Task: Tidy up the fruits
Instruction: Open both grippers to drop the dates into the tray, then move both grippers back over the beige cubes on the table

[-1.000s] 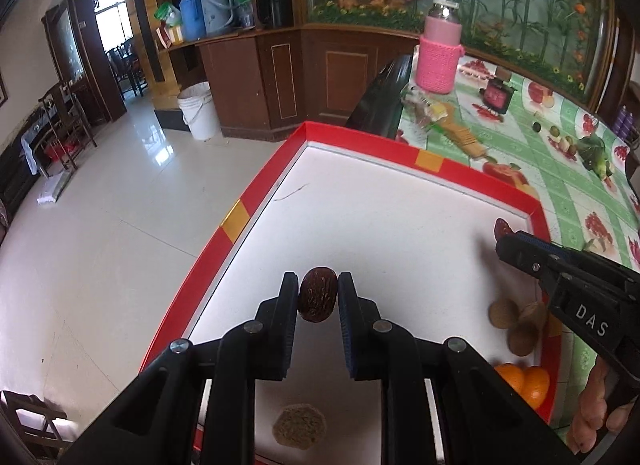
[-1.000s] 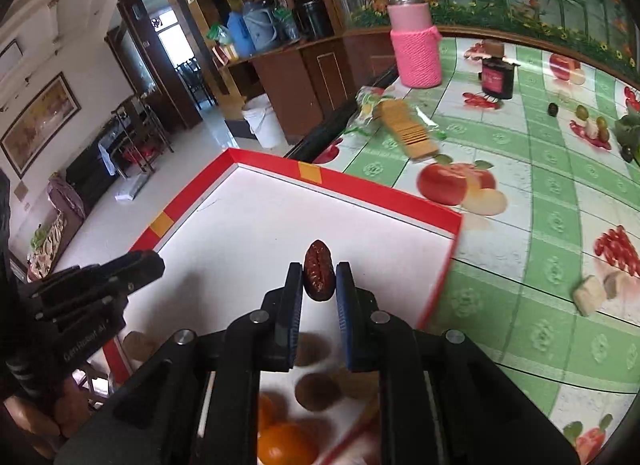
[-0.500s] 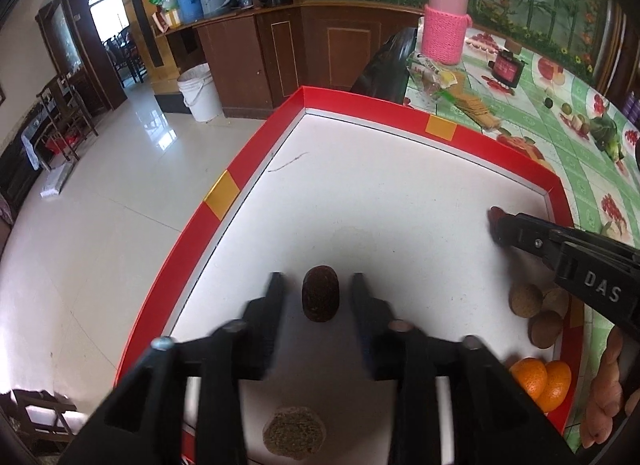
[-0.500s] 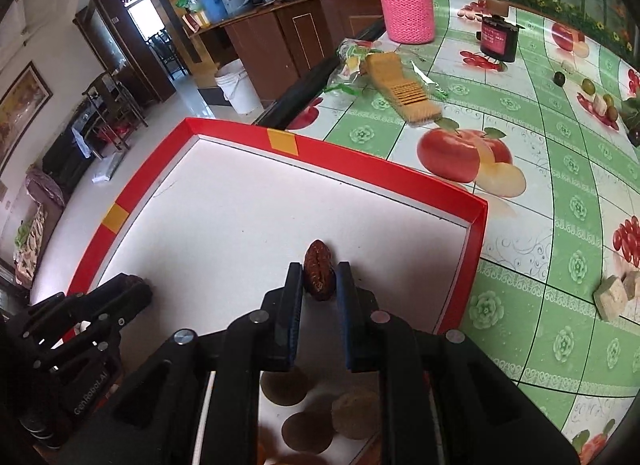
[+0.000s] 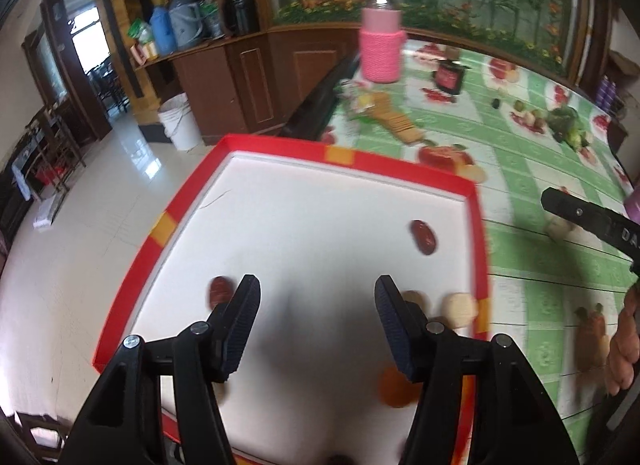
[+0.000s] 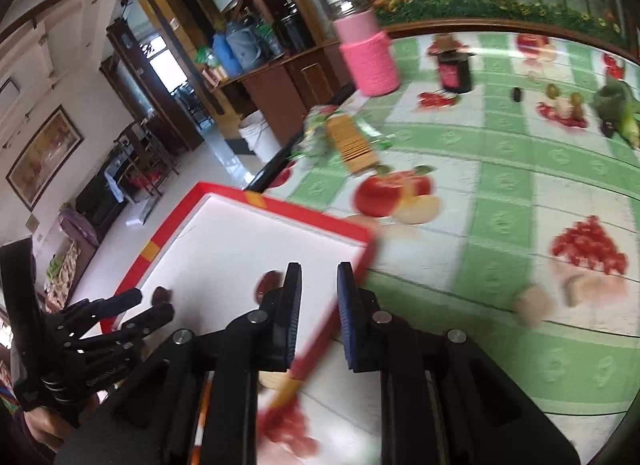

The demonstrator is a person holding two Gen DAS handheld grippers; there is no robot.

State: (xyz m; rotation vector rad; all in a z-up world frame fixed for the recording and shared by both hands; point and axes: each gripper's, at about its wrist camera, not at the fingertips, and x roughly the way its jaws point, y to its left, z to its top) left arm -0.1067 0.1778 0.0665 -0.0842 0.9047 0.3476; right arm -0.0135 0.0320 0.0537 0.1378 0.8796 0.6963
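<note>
A white tray with a red rim (image 5: 400,163) lies on the table. Two dark red dates rest on it. One date (image 5: 219,291) lies just left of my left gripper (image 5: 316,305), whose jaws are opening wide with nothing between them. The other date (image 5: 423,237) sits near the tray's right rim (image 6: 312,217). In the right wrist view this date (image 6: 267,285) lies beside the left finger of my right gripper (image 6: 318,305). Those jaws stand close together and empty, over the rim. Tan round fruits (image 5: 460,309) and an orange (image 5: 394,389) lie at the tray's near right.
A green fruit-print cloth (image 6: 500,185) covers the table right of the tray. On it stand a pink knit-covered jar (image 5: 380,53), a cracker pack (image 5: 394,121) and a small dark jar (image 5: 448,77). The tray's left side overhangs the tiled floor (image 5: 80,245).
Both grippers let go of their dates, which now lie on the tray. The left jaws spread wide. Both grippers shifted right, the right one out to the tray's rim.
</note>
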